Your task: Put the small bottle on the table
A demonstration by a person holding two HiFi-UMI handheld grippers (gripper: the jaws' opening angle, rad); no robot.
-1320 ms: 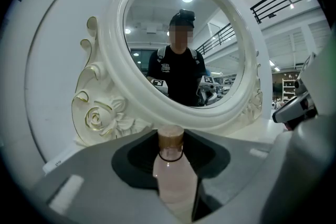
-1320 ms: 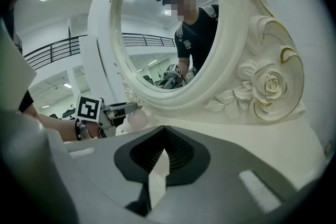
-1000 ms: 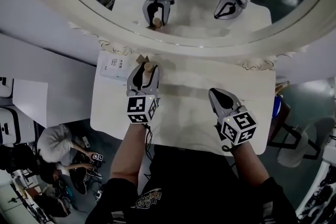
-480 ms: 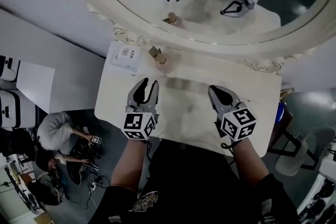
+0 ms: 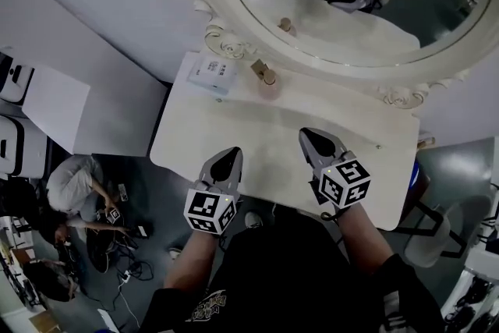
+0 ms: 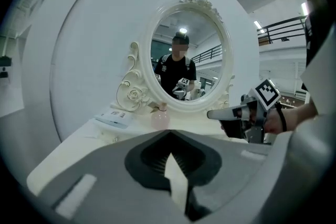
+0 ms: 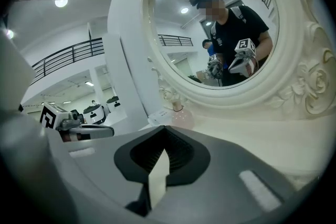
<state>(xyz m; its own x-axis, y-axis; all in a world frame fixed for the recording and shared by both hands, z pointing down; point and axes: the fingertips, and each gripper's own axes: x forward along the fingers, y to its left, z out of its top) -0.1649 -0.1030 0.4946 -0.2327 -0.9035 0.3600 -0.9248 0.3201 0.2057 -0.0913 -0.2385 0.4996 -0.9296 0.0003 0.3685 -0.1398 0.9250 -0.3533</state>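
Ornate oval mirror (image 5: 343,19), white box (image 5: 212,74), seated person (image 5: 69,187)

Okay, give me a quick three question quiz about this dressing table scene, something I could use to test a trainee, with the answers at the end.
1. True or false: the small bottle stands upright on the table, with neither hand-held gripper touching it.
2. In the head view, what lies just left of the bottle? A) a white box B) a cup C) a hairbrush
3. Fill in: the jaws of the left hand-held gripper and the right hand-held gripper are both ____, with nothing between them.

Key: 1 true; 2 A; 3 shut.
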